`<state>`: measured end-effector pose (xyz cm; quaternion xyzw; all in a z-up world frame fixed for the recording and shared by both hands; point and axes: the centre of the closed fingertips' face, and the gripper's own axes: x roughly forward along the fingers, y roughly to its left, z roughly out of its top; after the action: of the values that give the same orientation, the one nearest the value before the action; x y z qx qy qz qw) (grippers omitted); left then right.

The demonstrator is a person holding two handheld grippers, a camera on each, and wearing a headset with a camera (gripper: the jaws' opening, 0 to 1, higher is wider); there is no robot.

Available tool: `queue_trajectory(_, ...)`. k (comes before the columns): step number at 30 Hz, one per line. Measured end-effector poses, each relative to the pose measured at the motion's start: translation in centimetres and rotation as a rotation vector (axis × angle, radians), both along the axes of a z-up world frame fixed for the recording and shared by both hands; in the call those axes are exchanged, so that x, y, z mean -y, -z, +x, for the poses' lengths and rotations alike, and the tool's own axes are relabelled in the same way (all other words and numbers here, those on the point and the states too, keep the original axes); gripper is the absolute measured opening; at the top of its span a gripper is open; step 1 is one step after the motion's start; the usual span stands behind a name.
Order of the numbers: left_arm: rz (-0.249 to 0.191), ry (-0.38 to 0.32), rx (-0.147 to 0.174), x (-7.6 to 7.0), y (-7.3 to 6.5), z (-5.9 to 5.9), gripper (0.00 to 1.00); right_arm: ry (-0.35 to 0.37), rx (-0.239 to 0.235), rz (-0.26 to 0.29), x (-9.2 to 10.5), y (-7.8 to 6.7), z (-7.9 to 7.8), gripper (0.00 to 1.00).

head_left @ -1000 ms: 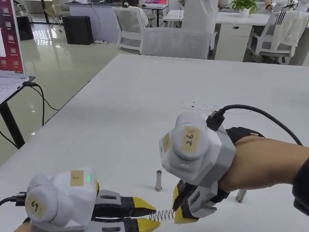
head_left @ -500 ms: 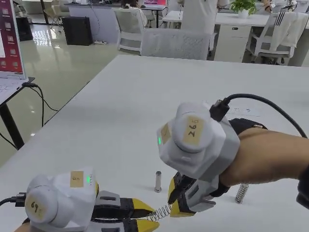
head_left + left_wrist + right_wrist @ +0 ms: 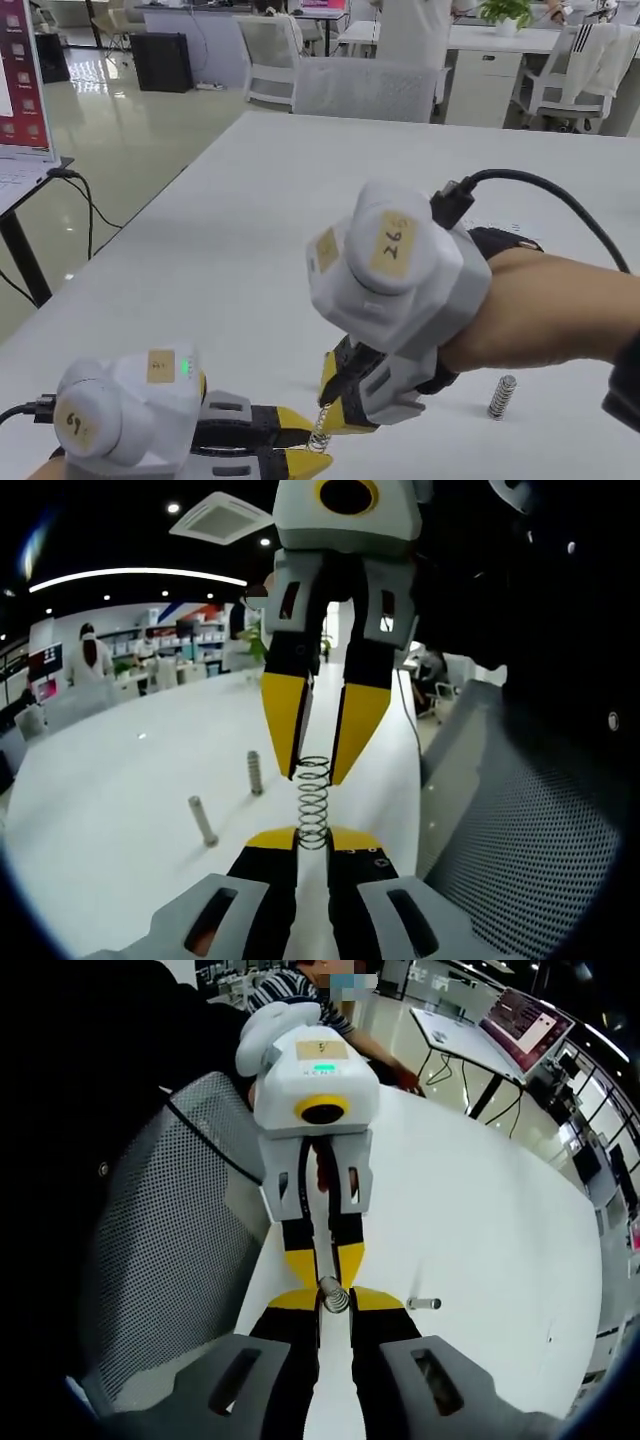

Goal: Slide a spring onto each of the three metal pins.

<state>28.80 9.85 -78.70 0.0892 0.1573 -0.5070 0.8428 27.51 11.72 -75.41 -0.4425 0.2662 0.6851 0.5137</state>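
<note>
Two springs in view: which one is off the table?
The spring held between both grippers, one end in the jaws of the left gripper, the other in the right gripper. The other spring stands upright on the table, untouched.

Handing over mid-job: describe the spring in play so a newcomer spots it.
At the near edge of the white table, two yellow-tipped tools meet tip to tip. The spring bridges them, one end in the left tool, the other in the right tool. Unlike the second spring, standing alone on the table, it hangs aloft.
</note>
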Motion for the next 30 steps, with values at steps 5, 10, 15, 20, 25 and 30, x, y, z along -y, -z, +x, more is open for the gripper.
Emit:
queue_trajectory(5, -0.003, -0.001, 0.004, 0.1, -0.1, 0.1, 0.02, -0.001, -0.001, 0.018, -0.5, -0.2, 0.0, 0.08)
queue_trajectory(10, -0.009, -0.006, 0.003, 0.0, -0.2, 0.2, 0.02, -0.003, 0.001, 0.022, -0.5, -0.2, 0.0, 0.08)
queue_trajectory(15, -0.011, -0.008, 0.006, 0.0, -0.2, 0.3, 0.02, 0.007, -0.012, 0.013, -0.4, 0.0, 0.1, 0.11)
queue_trajectory(20, -0.013, -0.008, 0.007, 0.0, -0.2, 0.3, 0.02, 0.011, -0.025, -0.004, -0.2, 0.6, 0.1, 0.11)
queue_trajectory(25, -0.012, -0.005, 0.013, 0.0, -0.3, 0.3, 0.02, 0.015, -0.043, -0.019, -0.2, 1.2, 0.1, 0.11)
queue_trajectory(30, -0.011, -0.001, 0.018, 0.1, -0.3, 0.3, 0.02, 0.015, -0.049, -0.027, -0.1, 1.5, 0.1, 0.1)
